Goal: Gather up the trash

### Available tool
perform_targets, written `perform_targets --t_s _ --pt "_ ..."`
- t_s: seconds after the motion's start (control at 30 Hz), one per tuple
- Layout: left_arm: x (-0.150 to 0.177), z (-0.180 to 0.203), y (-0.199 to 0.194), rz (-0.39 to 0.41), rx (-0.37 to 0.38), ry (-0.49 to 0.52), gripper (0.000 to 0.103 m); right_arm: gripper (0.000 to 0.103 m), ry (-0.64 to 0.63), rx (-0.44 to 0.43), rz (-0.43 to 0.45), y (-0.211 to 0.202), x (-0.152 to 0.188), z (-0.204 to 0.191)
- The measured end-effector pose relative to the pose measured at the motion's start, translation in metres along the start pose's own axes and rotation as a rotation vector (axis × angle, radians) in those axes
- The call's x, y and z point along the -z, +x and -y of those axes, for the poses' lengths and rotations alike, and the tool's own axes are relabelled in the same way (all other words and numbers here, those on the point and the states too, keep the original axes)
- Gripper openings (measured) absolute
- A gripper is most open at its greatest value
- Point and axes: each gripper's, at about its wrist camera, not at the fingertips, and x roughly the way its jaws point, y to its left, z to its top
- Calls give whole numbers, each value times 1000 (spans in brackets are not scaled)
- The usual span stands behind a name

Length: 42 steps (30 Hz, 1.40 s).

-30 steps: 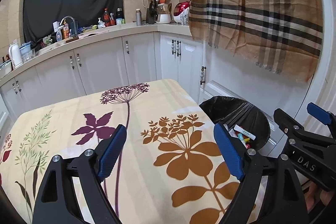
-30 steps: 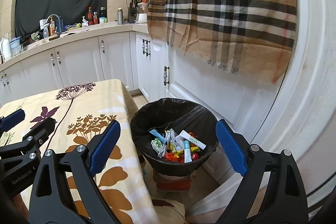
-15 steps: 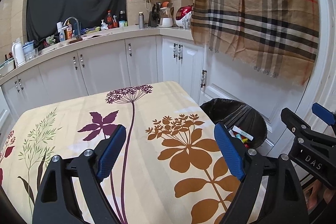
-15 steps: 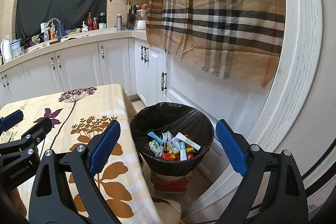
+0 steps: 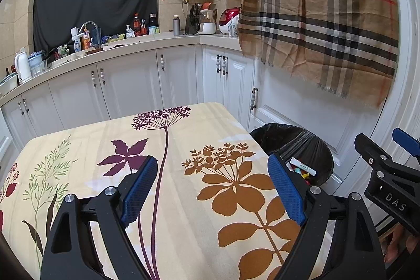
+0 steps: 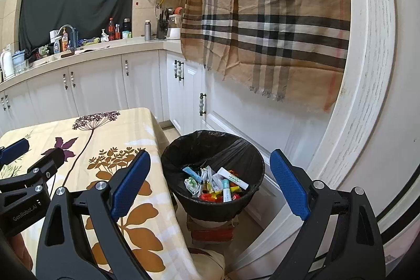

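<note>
A black-lined trash bin (image 6: pixel 212 148) stands on the floor just past the table's right edge, and several colourful wrappers and small tubes (image 6: pixel 215 183) lie inside it. In the left wrist view only part of the bin (image 5: pixel 291 141) shows, beyond the table corner. My left gripper (image 5: pixel 212 185) hovers open over the flowered tablecloth (image 5: pixel 168 201), nothing between its blue pads. My right gripper (image 6: pixel 210 183) is open too, held above and short of the bin with nothing in it. Each gripper shows at the edge of the other's view.
White kitchen cabinets (image 5: pixel 131 85) run behind the table, with a cluttered counter and sink (image 5: pixel 86 43) on top. A plaid cloth (image 6: pixel 265 30) hangs over the wall to the right. The bin rests on a red and white box (image 6: pixel 210 230), close to a white door frame (image 6: pixel 349 122).
Both views have pulled back and tilted up a little, so the table and bin sit slightly lower and farther. Both grippers stay open and empty.
</note>
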Motion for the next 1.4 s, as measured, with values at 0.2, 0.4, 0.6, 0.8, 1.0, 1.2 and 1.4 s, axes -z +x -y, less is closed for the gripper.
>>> perform_targets --t_s 0.2,0.4,0.6,0.8,1.0,1.2,1.4 --pt "0 0 1 0 -1 0 83 90 0 1 1 1 -1 1" --pt "0 1 0 0 0 2 83 90 1 1 0 1 0 0" --pt "1 2 1 -1 6 0 83 90 4 2 2 2 -1 2" --pt "1 3 1 0 4 -1 83 90 4 1 5 2 -1 3" --pt "0 4 2 0 4 0 83 90 3 0 4 3 -1 2" --pt "0 4 2 0 4 -3 83 90 4 1 5 3 -2 3" --pt "-2 5 1 4 5 -6 83 90 2 3 9 3 -3 0"
